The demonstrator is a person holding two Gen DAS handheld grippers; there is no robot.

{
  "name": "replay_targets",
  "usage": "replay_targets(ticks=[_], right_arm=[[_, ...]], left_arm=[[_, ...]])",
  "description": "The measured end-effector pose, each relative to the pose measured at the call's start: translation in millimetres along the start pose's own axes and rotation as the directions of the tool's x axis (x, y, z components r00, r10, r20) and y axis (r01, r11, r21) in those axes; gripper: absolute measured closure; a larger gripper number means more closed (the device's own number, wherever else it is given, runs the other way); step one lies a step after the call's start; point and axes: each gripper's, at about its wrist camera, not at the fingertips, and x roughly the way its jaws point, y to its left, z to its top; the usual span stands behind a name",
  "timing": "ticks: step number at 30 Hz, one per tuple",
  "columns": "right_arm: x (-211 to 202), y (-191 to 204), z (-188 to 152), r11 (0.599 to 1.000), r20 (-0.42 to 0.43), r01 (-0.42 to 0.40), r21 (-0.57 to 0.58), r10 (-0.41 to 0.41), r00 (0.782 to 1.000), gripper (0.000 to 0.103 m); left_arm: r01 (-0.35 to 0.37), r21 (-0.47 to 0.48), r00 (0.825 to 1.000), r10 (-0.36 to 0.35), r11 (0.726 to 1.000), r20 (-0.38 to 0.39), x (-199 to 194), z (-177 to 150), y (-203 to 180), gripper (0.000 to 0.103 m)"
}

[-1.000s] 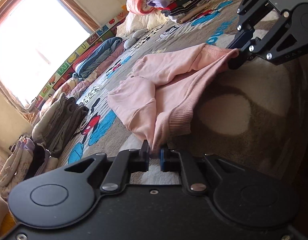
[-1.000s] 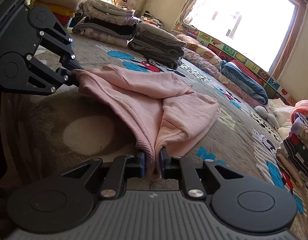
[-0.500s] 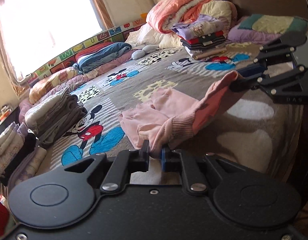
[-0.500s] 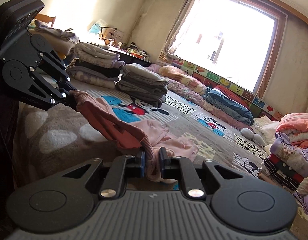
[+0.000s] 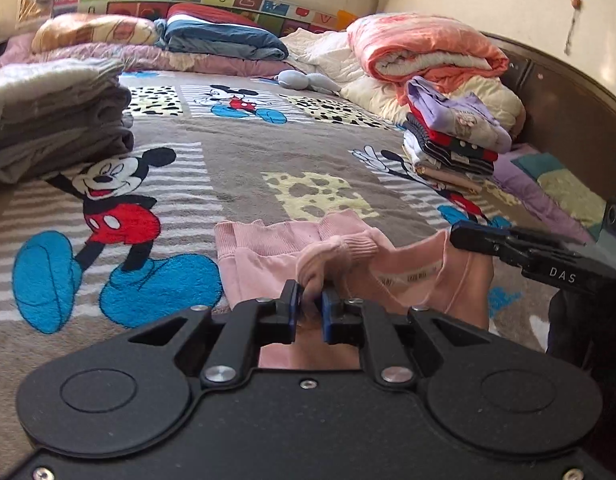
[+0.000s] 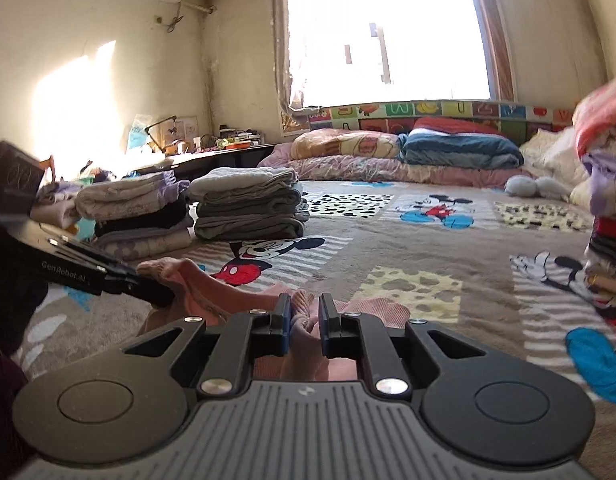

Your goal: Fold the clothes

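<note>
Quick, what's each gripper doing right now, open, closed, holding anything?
Left gripper: closed on the pink garment, pinching a bunched cuff.
Right gripper: closed on the same pink garment, fabric clamped between its fingers.

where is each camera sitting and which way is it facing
Left wrist: on the left gripper, facing across the bed toward the headboard; the right gripper shows at right.
Right wrist: on the right gripper, facing the window; the left gripper shows at left.
Shared: the pink garment, both grippers.
</note>
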Motion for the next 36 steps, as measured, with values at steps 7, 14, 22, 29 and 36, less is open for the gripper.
replay_targets(ticks=[7,14,22,29,36], right_arm=[[43.3,-67.1,-26.4,0.914,-0.023,-0.066,0.400,0.082,0.996,0.083],[25.8,-82.1,-32.7,0.843,0.023,-0.154,0.515,0.166,0.986,0.037],[19.9,-44.8,-40.6,0.927,-0.060,-0.163,0.338,0.194,0.979,0.075],[29.4,-62.7,-41.2,0.851,0.033,-0.213,0.480,0.225,0.974,0.093],[48.1,-96.0,-31.6,0.727,0.188,-0.285,0.624,0.215,0.958,0.093]], left_arm=[[0.109,-0.244,0.994,-0.108,0.964,0.017,29.7,-12.6,46.9,0.076],[0.189,-0.293,0.982,-0.179,0.937,0.063,8.1,-19.9,61.3,0.055],[0.239,-0.296,0.971,-0.230,0.925,0.066,9.2,-27.8,58.3,0.063],[0.279,-0.325,0.960,-0.253,0.904,0.120,22.2,-17.1,65.6,0.096],[0.316,-0.325,0.943,-0.256,0.892,0.213,31.8,5.8,80.0,0.098]])
